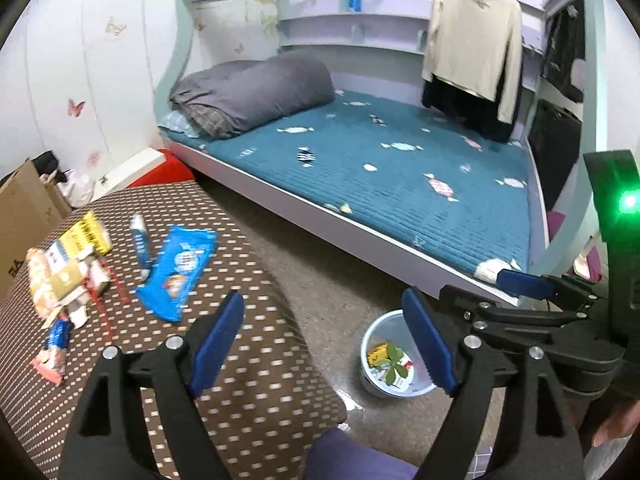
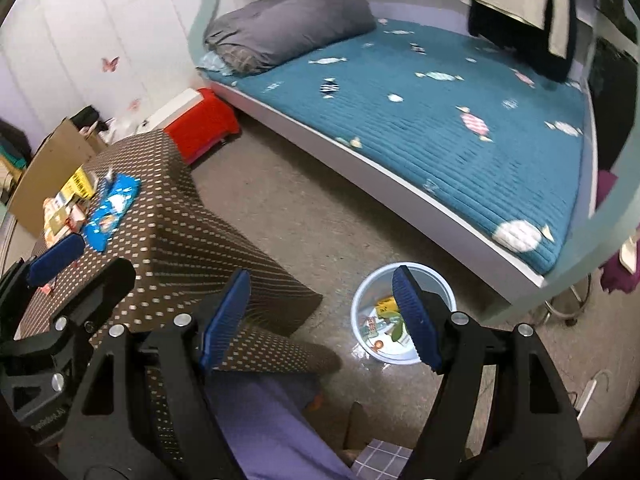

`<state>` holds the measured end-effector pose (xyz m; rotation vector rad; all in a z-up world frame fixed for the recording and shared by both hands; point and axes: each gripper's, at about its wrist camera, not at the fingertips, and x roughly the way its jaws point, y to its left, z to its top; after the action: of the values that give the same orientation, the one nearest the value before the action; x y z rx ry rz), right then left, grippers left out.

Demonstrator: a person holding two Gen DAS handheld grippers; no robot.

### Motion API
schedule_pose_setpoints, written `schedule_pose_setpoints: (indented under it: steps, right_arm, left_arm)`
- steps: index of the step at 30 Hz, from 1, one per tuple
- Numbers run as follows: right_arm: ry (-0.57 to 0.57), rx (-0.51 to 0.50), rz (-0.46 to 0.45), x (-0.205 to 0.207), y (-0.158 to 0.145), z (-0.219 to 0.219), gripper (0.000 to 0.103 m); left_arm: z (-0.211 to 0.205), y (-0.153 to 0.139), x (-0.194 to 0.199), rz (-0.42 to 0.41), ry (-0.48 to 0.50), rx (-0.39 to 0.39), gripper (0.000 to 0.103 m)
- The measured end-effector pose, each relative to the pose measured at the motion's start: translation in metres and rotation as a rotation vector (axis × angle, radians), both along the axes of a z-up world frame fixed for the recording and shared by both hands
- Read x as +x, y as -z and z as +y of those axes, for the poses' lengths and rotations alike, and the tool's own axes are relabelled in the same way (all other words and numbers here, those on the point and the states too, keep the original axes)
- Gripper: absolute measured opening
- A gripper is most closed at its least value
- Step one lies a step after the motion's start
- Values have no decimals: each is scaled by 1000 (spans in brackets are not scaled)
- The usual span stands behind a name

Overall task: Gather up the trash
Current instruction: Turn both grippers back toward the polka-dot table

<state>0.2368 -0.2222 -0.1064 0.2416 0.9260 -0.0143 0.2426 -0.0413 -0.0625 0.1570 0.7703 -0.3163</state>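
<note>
- Hovering released and empty, left gripper (image 1: 326, 344) and right gripper (image 2: 322, 316) sit between the table (image 1: 240, 380) and bin (image 1: 394, 354).
- Next, judging: reach the blue wrapper (image 1: 176, 270) on that table.

Landmark: bin (image 2: 402, 312) on floor.
- Bin mouth open upward, nothing above it but right gripper (image 2: 324, 316), fingers spread wide.
- Left of bin: table (image 1: 248, 380), draped corner hanging close.
- Behind bin: bed (image 2: 440, 120), edge board near.
- Floor strip (image 2: 304, 216) between table and bed bare.
- Far left of bin, on table: wrappers (image 1: 176, 268) bunched; near table part bare.
- Left gripper (image 1: 324, 344) spread wide.
</note>
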Motion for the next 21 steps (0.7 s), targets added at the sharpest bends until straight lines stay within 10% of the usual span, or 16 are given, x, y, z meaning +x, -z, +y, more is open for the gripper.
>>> schedule_pose_setpoints:
  steps: [21]
  right_arm:
    - [-268, -46, -6, 33, -10, 132, 80]
  left_arm:
    - [140, -19, -9, -53, -295, 8, 86]
